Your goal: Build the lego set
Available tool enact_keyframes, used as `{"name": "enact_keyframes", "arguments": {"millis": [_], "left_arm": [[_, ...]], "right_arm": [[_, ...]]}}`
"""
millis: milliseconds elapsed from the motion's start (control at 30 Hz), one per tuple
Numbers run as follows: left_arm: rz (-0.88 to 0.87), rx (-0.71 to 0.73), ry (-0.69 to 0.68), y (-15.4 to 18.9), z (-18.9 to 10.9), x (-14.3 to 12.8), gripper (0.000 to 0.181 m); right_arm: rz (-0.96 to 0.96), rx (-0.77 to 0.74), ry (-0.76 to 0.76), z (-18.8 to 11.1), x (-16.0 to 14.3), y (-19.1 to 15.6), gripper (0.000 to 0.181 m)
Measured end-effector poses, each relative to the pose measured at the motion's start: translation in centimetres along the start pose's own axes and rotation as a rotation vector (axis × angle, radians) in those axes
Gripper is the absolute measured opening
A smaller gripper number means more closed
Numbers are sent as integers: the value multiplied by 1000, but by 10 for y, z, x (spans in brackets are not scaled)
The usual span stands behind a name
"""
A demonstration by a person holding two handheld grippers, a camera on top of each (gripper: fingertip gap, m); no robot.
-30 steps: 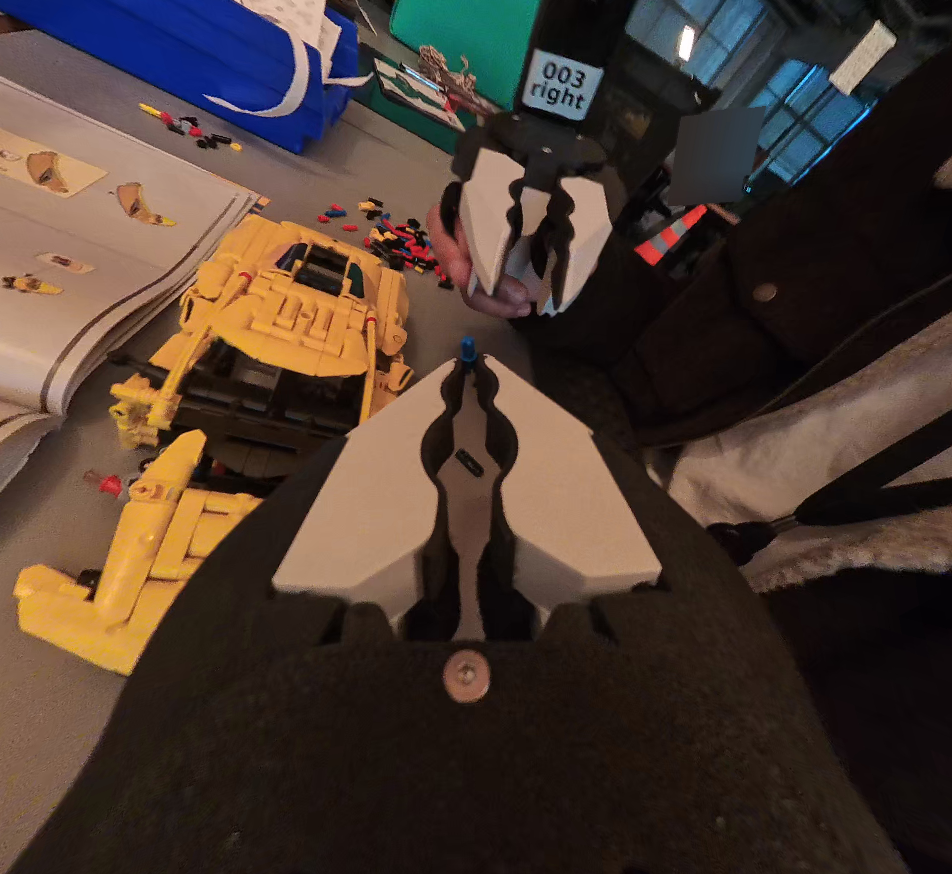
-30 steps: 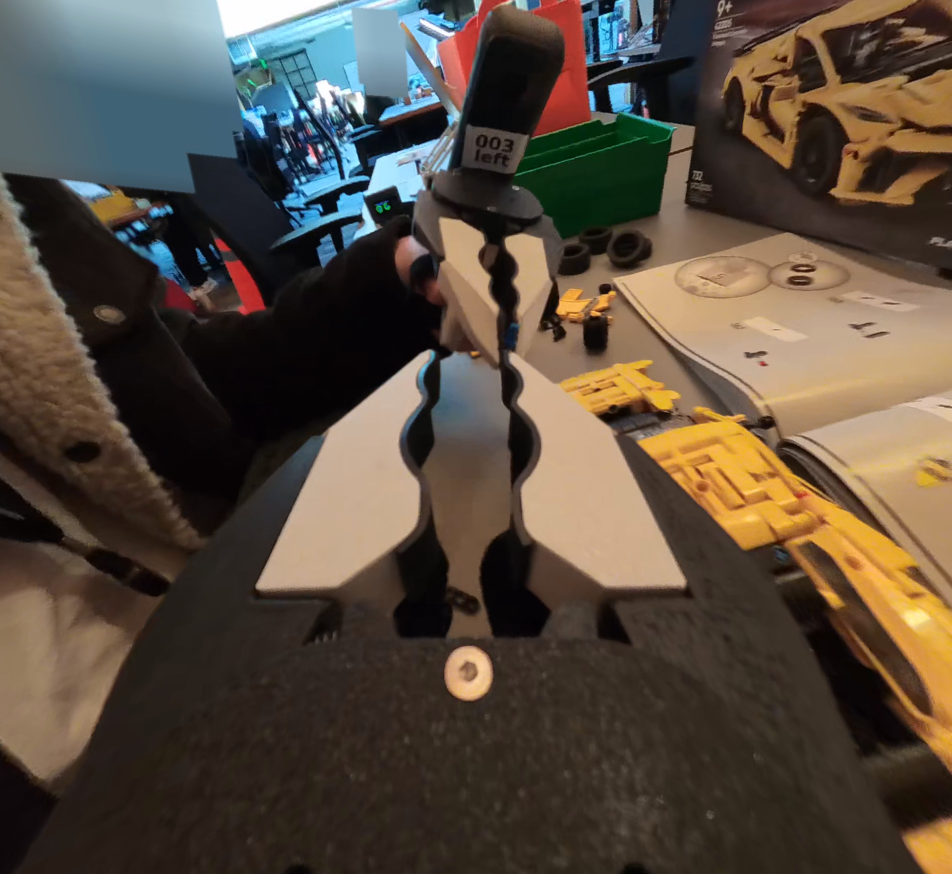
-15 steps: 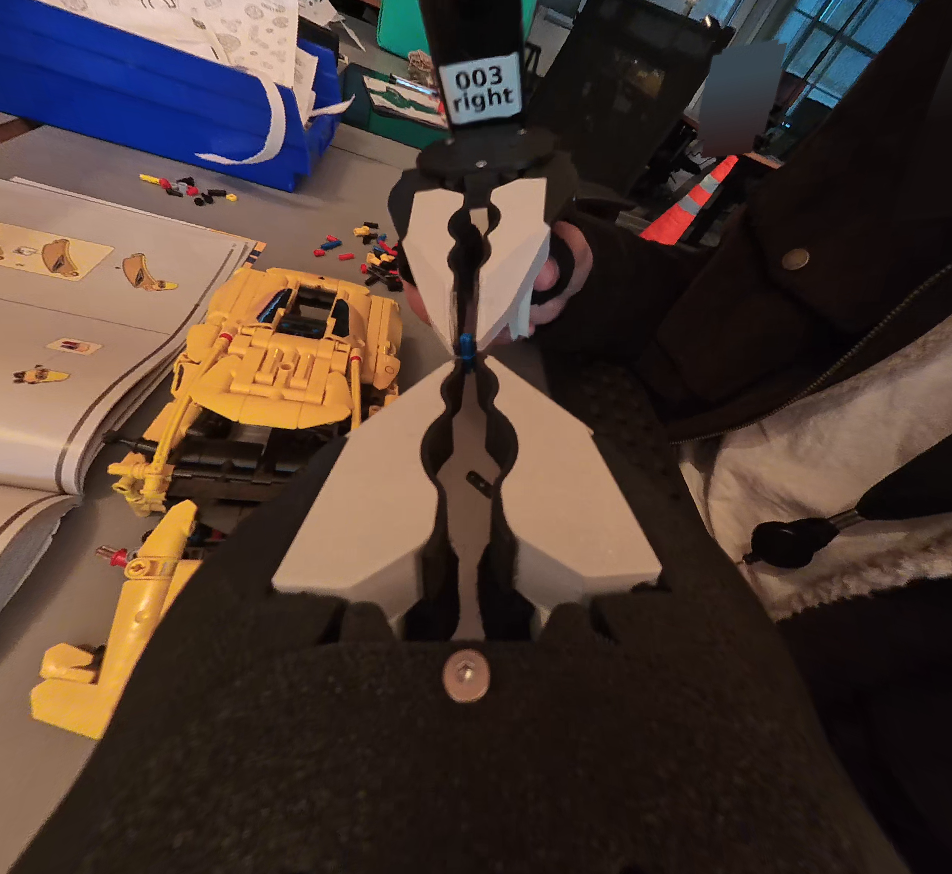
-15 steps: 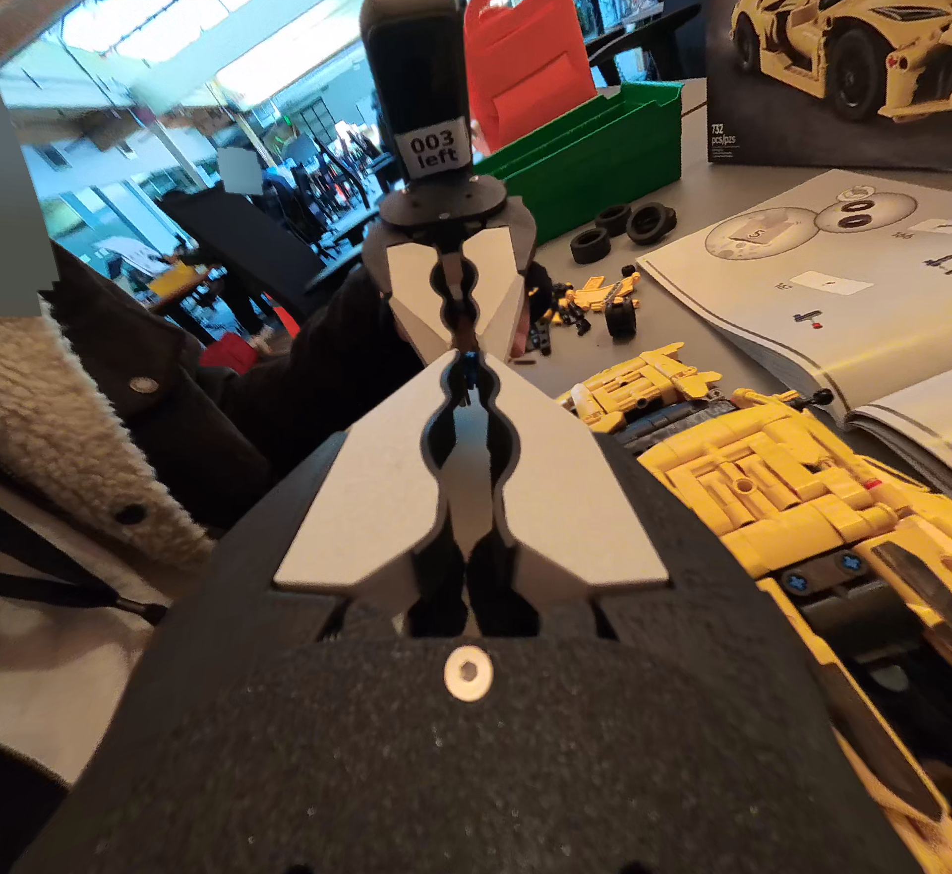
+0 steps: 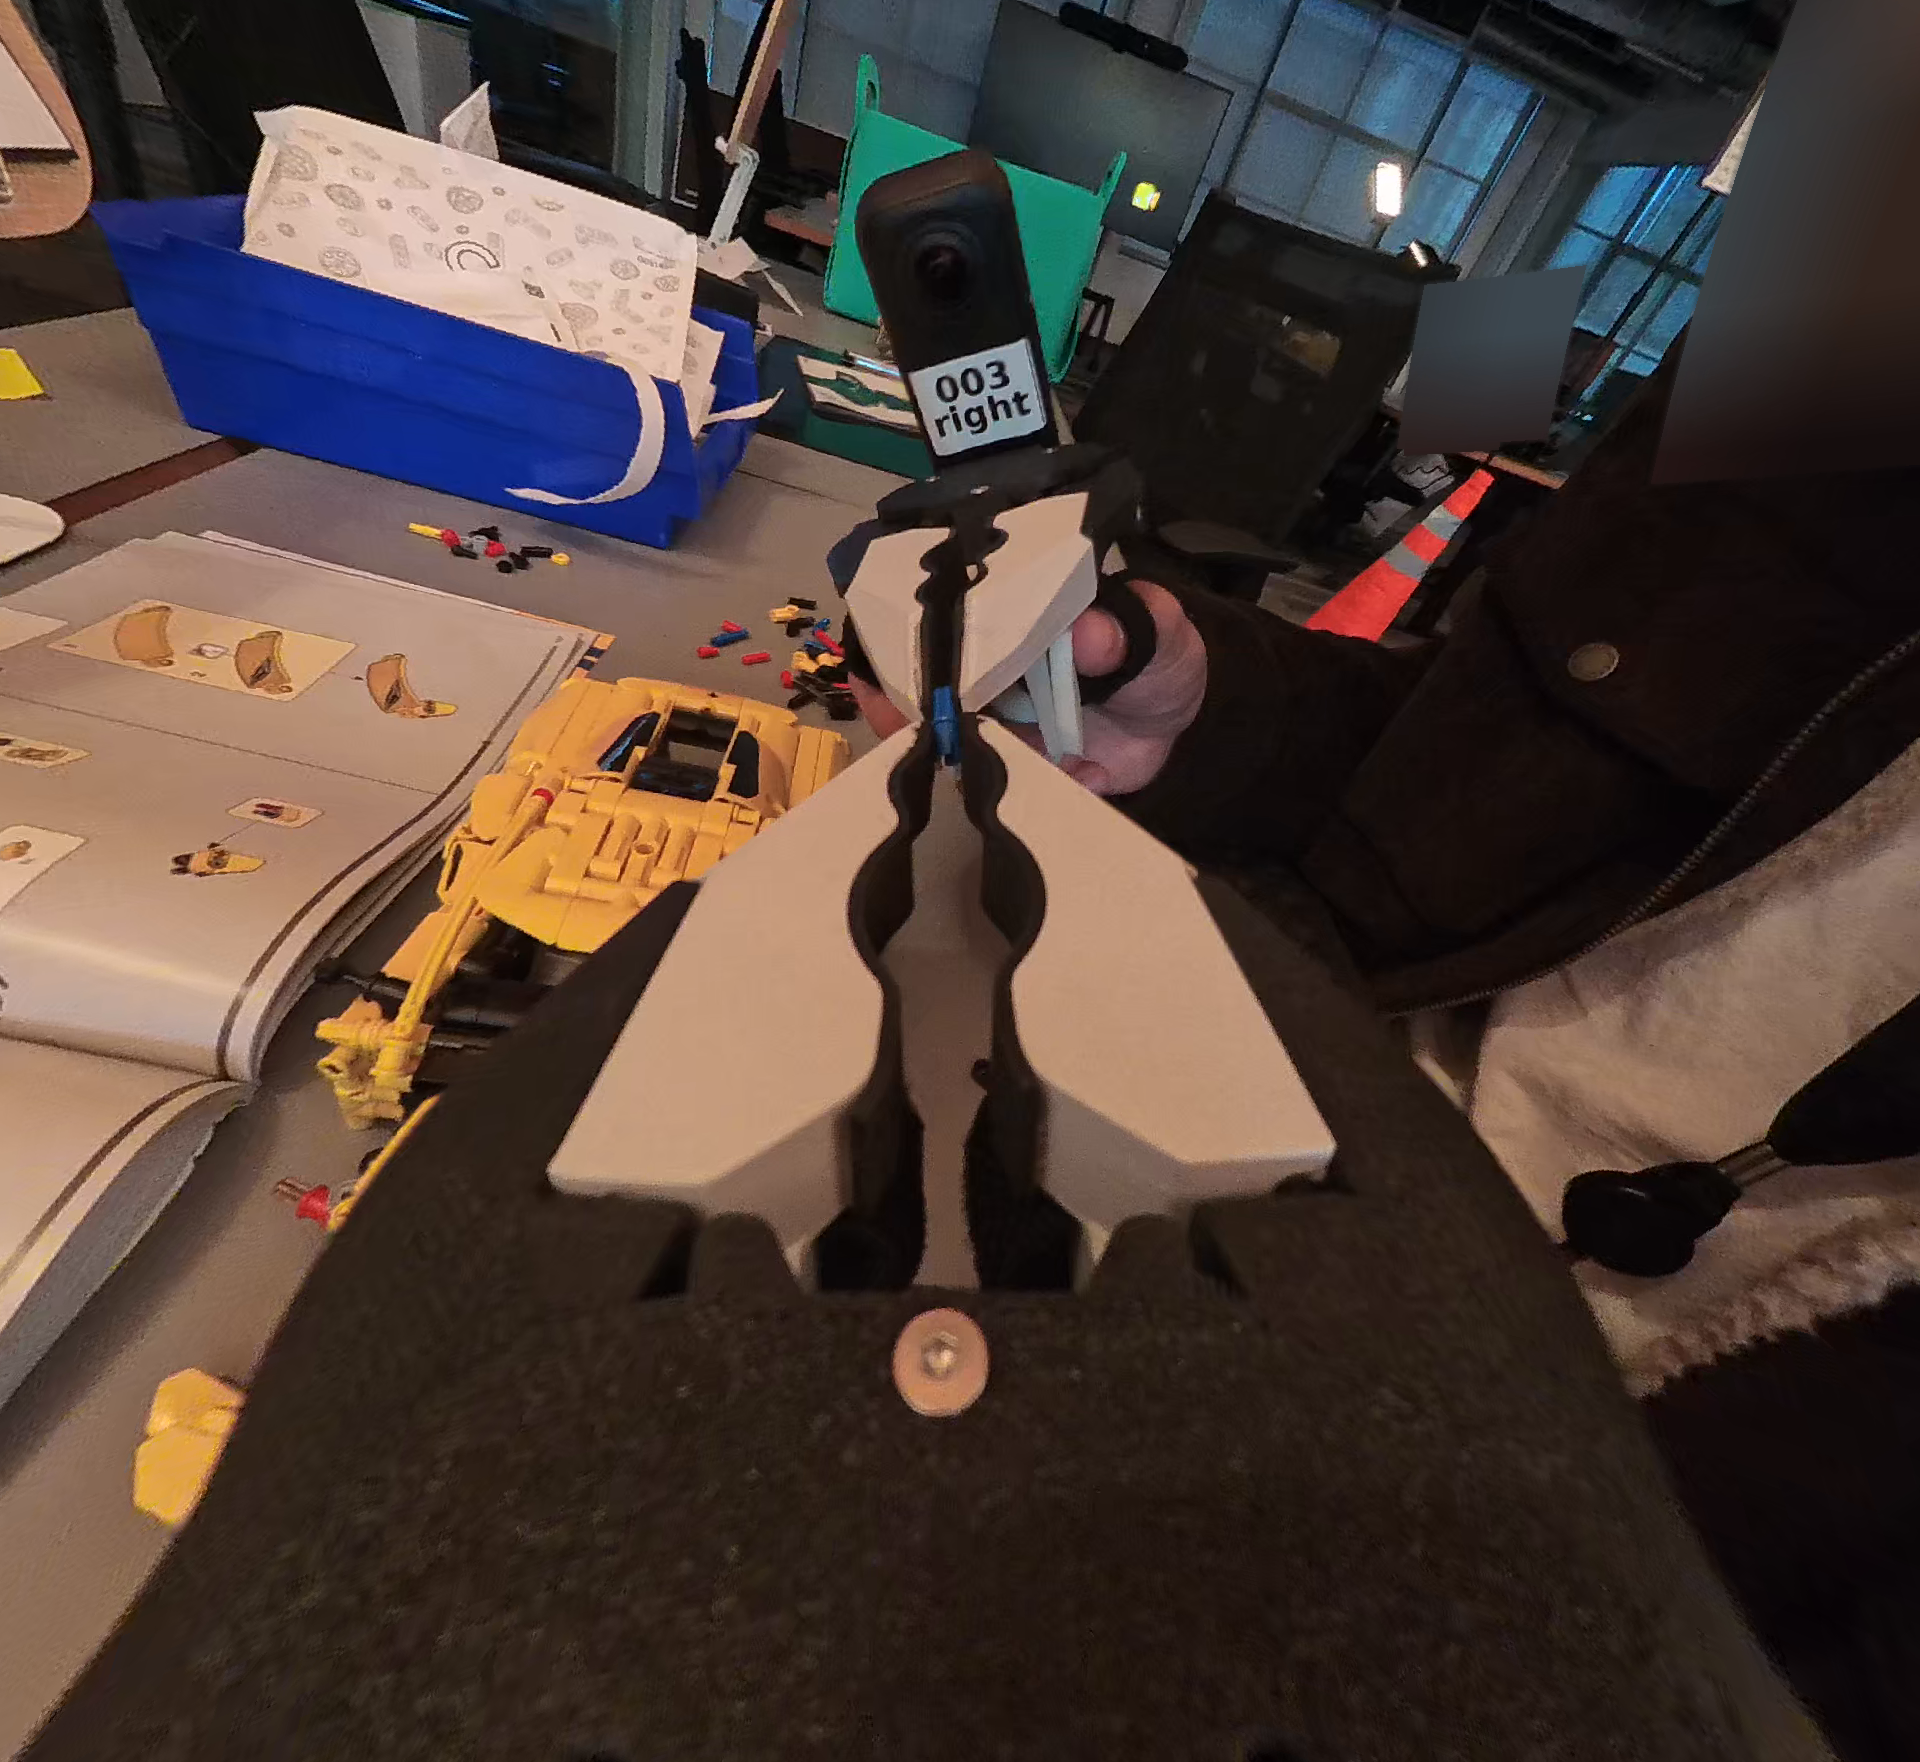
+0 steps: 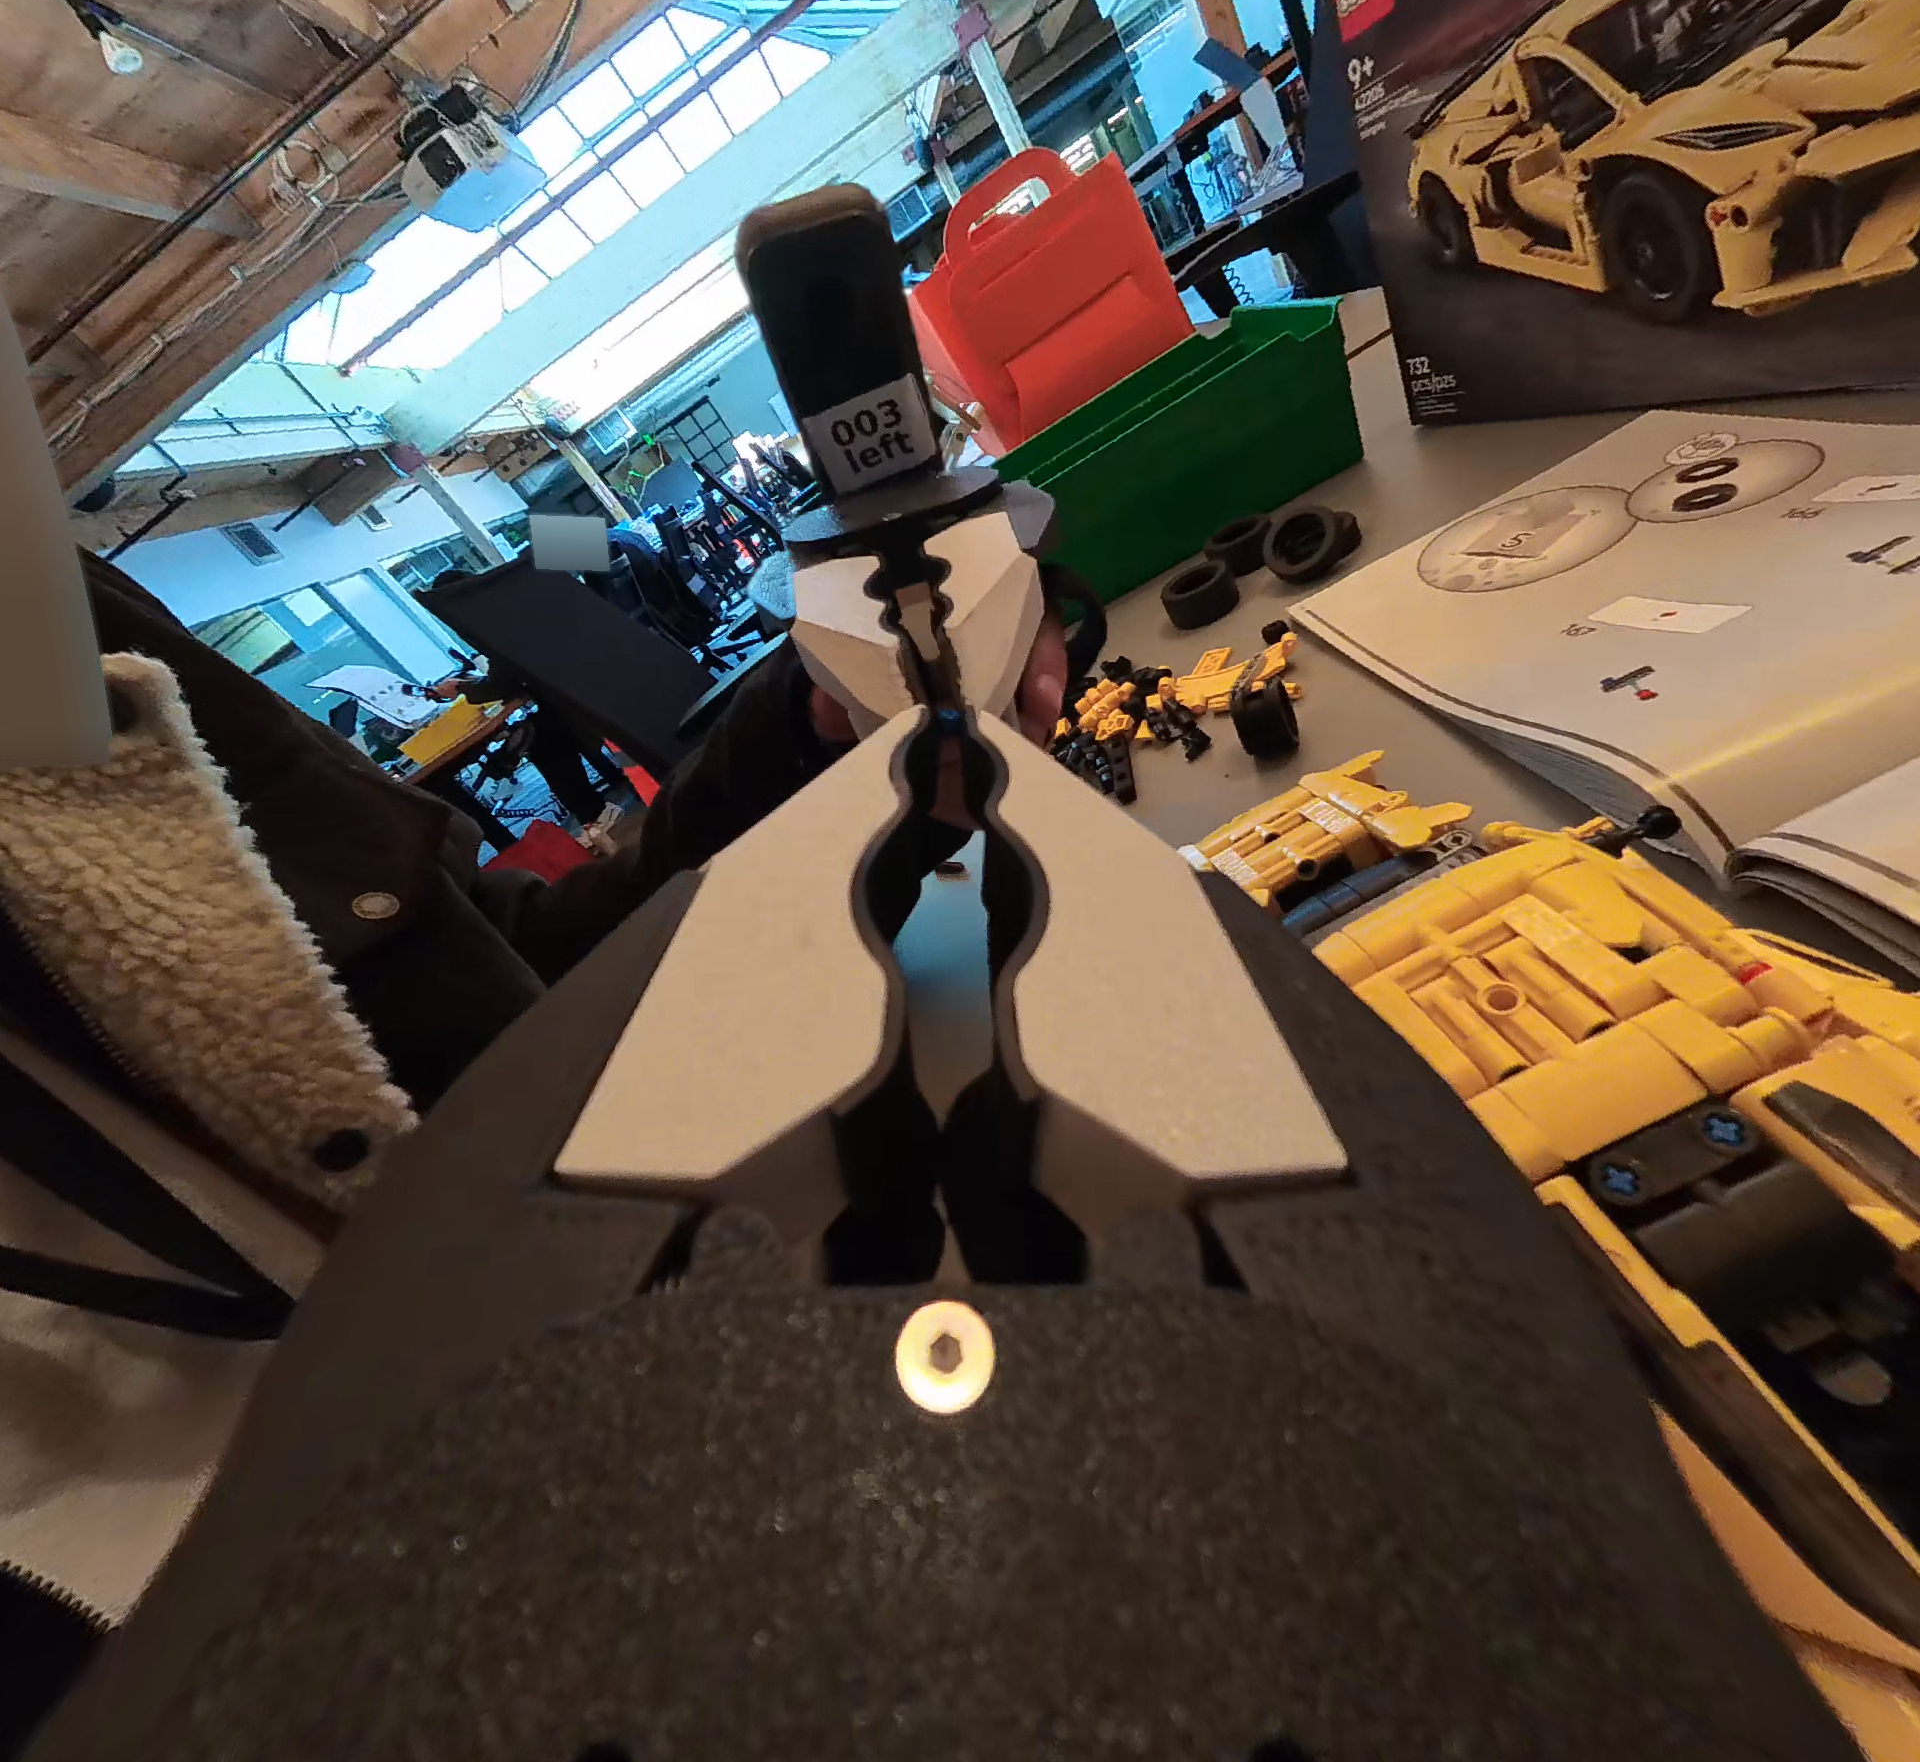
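My left gripper and right gripper meet tip to tip in the air above the table edge. A small blue pin sits between the two sets of tips, and both grippers are shut on it. The pin also shows in the right wrist view. The right gripper shows facing me in the left wrist view, and the left gripper shows in the right wrist view. The part-built yellow car lies on the grey table below and beside the grippers; it also shows in the right wrist view.
An open instruction booklet lies beside the car. Loose small pieces and black tyres are scattered on the table. A blue bin, a green bin and the set's box stand at the back. A separate yellow sub-assembly lies near the car. My two grippers' fingertips are within a few centimetres of each other.
The right gripper was open and apart from the left a second ago. It came up to the left gripper's tip and shut on the blue pin. Both have risen slightly.
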State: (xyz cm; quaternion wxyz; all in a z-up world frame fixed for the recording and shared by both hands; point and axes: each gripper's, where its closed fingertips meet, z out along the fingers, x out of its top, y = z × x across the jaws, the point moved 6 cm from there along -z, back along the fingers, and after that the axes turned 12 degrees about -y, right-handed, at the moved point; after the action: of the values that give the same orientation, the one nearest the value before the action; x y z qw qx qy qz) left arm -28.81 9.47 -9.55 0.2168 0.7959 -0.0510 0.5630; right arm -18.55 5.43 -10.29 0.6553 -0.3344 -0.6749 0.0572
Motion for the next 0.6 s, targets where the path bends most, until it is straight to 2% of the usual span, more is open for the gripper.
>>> {"name": "enact_keyframes", "arguments": {"millis": [100,200,233,300,400,500,600], "left_arm": [[8,3,-12,0,-1,0,4],[25,5,-32,2,-4,-2,4],[16,7,-48,1,-7,-5,4],[-16,-19,-107,0,-9,-16,4],[-44,-97,-215,6,0,-29,4],[-31,-133,-326,12,11,-41,4],[-38,-135,-349,12,13,-45,4]], "right_arm": [[0,11,6,1,-1,0,2],[-113,-13,-43,-4,-3,-3,4],[-182,-31,-119,-9,-8,-5,7],[-354,-74,-378,-14,-36,-10,18],[-521,-61,-686,-11,-85,-18,17],[-637,-126,-842,-6,-105,-5,16],[-758,-133,-938,3,-108,2,16]]}}
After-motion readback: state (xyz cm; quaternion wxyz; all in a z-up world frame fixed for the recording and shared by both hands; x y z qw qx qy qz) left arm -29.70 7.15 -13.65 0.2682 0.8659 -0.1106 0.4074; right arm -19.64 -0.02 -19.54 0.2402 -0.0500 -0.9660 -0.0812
